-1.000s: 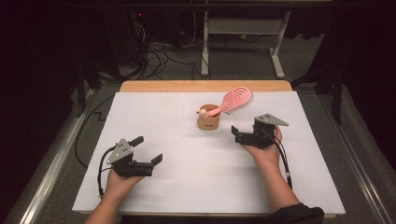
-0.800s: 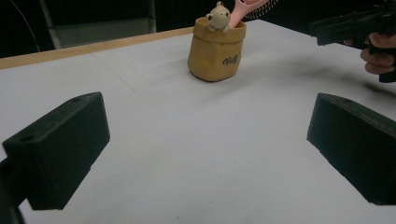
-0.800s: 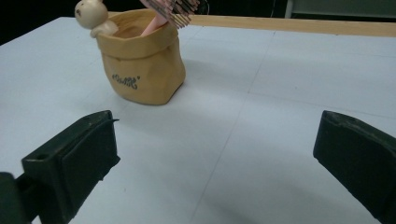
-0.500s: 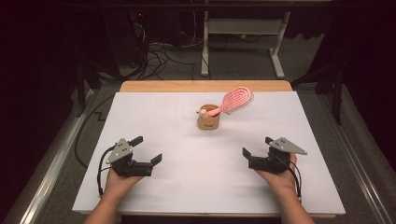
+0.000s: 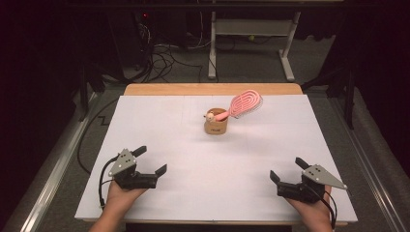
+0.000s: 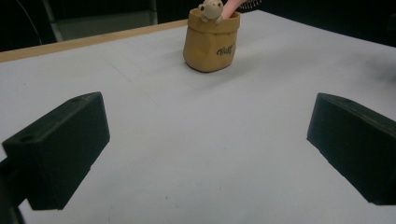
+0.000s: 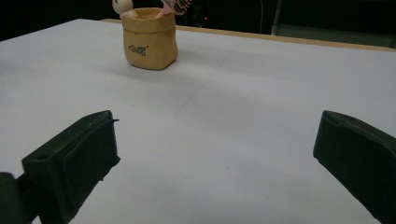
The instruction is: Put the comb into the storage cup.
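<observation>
A small tan pot point(image 5: 215, 126) stands upright near the middle of the white table top point(image 5: 193, 154). A pink hairbrush point(image 5: 244, 103) leans out of it to the right, and a little beige figure point(image 5: 210, 116) sits at its rim. The pot point(image 6: 211, 41) lies far ahead of my left gripper's jaws, and the pot point(image 7: 149, 39) is likewise far ahead of the right's. My left gripper point(image 5: 151, 160) rests open at the front left with nothing between its jaws. At the front right my right gripper point(image 5: 289, 170) is open and empty too.
The wooden far edge of the table point(image 5: 212, 89) runs behind the pot. Beyond it are a white metal frame point(image 5: 251, 43) and loose cables point(image 5: 164, 58) on the dark floor. Metal rails point(image 5: 53, 169) flank the table.
My right gripper has drawn back from beside the pot to the front right of the table. The left gripper has stayed where it was.
</observation>
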`<state>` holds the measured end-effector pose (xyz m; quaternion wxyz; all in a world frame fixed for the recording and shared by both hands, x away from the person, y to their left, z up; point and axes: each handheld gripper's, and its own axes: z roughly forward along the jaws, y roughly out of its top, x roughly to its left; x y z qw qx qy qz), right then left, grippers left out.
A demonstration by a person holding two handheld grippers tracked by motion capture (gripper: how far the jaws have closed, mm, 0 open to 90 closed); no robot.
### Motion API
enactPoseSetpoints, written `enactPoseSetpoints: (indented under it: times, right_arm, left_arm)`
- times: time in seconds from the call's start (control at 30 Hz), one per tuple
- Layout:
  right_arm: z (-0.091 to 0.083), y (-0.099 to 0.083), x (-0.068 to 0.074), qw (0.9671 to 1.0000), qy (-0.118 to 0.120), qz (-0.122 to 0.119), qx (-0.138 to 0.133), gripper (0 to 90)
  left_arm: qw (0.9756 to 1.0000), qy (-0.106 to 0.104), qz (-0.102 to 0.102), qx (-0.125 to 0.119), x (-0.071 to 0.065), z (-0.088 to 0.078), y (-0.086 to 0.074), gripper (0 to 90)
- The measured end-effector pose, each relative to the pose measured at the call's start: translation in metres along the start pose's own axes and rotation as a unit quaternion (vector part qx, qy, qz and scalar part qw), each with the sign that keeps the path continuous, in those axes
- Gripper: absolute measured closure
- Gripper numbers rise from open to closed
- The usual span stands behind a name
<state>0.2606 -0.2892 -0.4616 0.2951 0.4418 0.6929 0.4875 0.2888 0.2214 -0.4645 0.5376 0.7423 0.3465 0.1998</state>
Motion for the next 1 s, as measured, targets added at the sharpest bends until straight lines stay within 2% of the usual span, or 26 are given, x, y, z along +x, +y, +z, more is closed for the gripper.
enactPoseSetpoints:
  times: [0.07,0.13,0.23,0.4,1.0]
  right_arm:
    - [-0.0048,0.0012,-0.0006,0.9999,0.0,0.004,-0.01,0.3]
    - [-0.005,0.0024,-0.0002,0.9998,-0.001,0.003,-0.017,0.3]
    - [-0.0011,0.003,0.0003,0.9998,0.0,-0.003,-0.018,0.3]
    - [0.0031,0.0036,-0.001,0.9998,0.004,0.005,-0.018,0.3]
    - [-0.0044,0.0017,-0.0074,0.9996,-0.004,0.013,-0.026,0.3]
  left_arm:
    - [1.0,0.002,0.009,0.005,0.0007,-0.0013,-0.0012,0.0]
    - [1.0,0.001,0.005,0.0,0.0022,-0.0026,-0.0017,0.0]
    - [1.0,0.001,0.006,-0.004,0.0027,-0.0023,-0.0018,0.0]
    - [1.0,0.001,0.009,-0.002,0.0015,-0.0021,-0.0026,0.0]
    - [0.9998,0.008,0.018,-0.001,0.0023,-0.0052,-0.0015,0.0]
